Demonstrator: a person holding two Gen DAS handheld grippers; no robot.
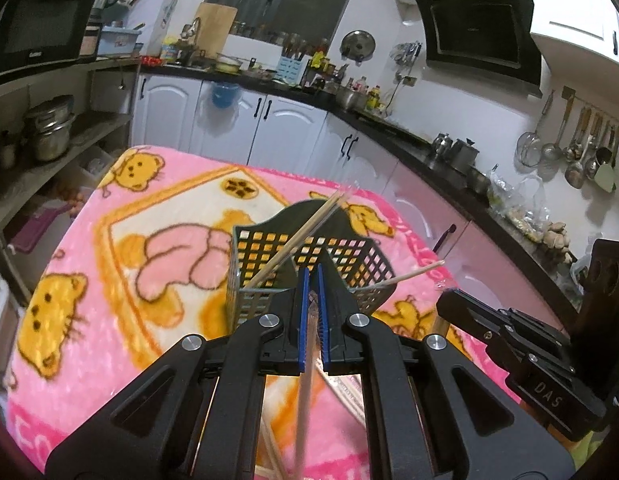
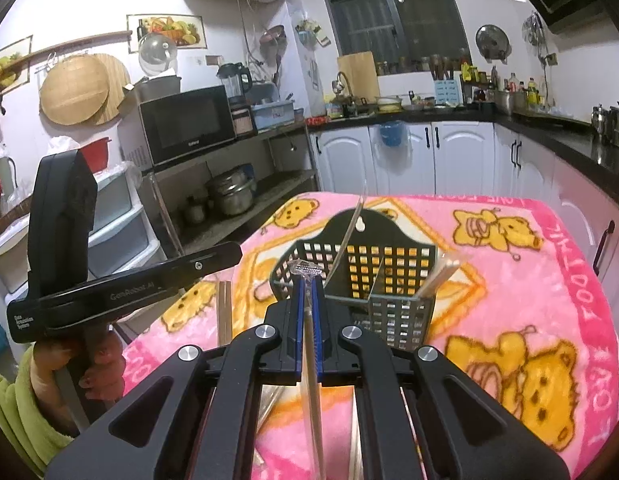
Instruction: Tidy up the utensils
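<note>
Both grippers hover before the black mesh utensil basket (image 1: 309,268) on the pink-blanketed desk (image 1: 109,280); left gripper (image 1: 312,304) and right gripper (image 2: 308,304) each pinch a wrapped chopstick, seemingly for dropping in.

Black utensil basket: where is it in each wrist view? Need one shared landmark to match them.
Left wrist: black utensil basket sits centre frame, just beyond the left gripper, with chopsticks leaning out of it.
Right wrist: the basket is centre, slightly right, just beyond the right gripper.
Shared landmark: the pink bear blanket under the basket.
</note>
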